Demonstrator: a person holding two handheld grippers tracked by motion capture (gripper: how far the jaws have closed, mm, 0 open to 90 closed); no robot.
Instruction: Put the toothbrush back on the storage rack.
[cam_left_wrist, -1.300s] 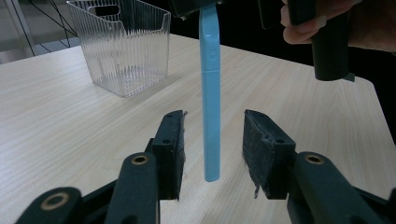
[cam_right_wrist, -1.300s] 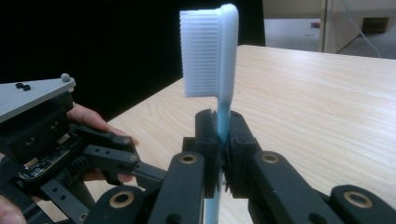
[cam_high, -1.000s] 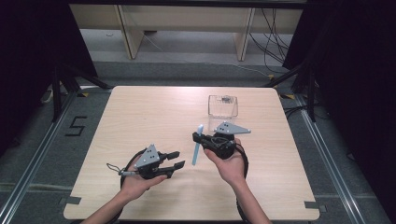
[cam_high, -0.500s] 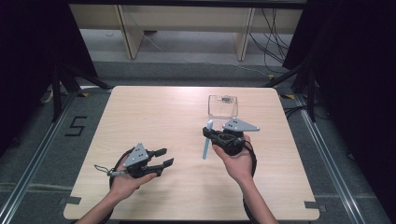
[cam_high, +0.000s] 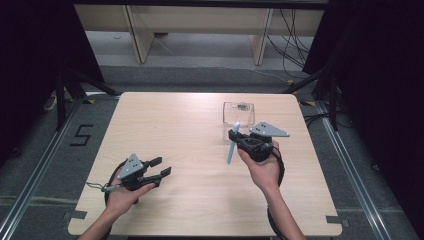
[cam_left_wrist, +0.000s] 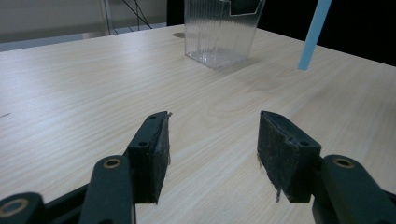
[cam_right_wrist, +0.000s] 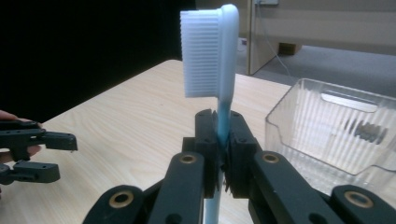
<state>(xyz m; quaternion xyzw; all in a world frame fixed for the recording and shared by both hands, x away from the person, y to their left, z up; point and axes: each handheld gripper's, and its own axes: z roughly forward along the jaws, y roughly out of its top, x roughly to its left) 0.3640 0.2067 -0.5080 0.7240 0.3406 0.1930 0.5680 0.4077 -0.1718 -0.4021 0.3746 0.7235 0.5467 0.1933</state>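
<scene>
Jaws of the right gripper (cam_high: 233, 134) were clamped on a light-blue toothbrush (cam_high: 232, 148), pinching its handle just below the head. In the right gripper view the white bristle head (cam_right_wrist: 204, 56) stood above the pads with its bristles facing left in that view, and the handle ran down between them. From the high view the toothbrush hung at the right-centre of the wooden table (cam_high: 175, 130), its handle slanting down toward the near side, just nearer than a clear ribbed plastic holder (cam_high: 238, 114) standing on the far right part of the tabletop.

At the near left, the left gripper (cam_high: 160, 167) pointed right, well apart from the toothbrush. Its jaws had just been opening and stood wide, with bare table between the pads (cam_left_wrist: 152, 151); the holder (cam_left_wrist: 219, 30) showed beyond them.
</scene>
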